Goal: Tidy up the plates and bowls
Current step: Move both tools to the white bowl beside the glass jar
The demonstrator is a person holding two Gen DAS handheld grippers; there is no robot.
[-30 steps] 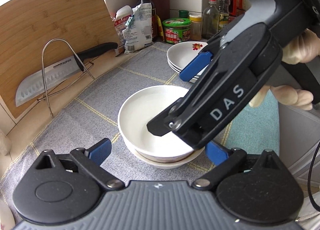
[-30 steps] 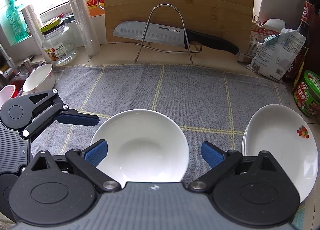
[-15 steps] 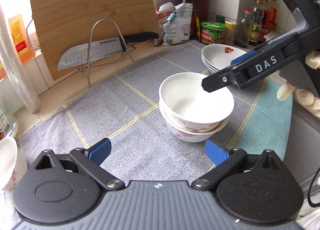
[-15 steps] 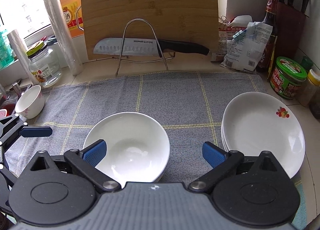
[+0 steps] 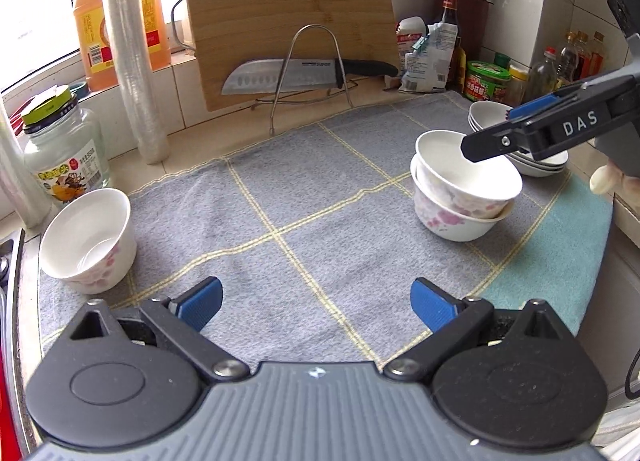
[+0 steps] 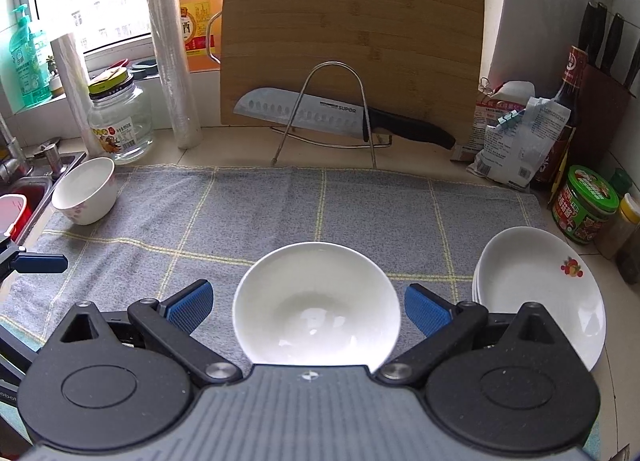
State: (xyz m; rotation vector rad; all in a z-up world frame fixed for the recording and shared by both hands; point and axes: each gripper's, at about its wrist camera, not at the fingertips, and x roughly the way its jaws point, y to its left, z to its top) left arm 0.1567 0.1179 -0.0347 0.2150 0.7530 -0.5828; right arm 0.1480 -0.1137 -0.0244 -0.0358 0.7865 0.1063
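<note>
**Left gripper pulled back, stack released**

Left gripper has backed off from the nested bowls; jaws wide apart, empty. Right gripper hangs over the stack, also wide open, holding nothing. Lone bowl sits at the cloth's left edge. Plate stack is partly hidden by the gripper body.

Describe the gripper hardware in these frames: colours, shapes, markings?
Both match: grey ribbed body, two round black pivot housings, black linkage arms with silver pins, blue textured fingers. The left gripper shows a small logo; the right gripper carries white "DAS" lettering. A pale glove holds it.
</note>
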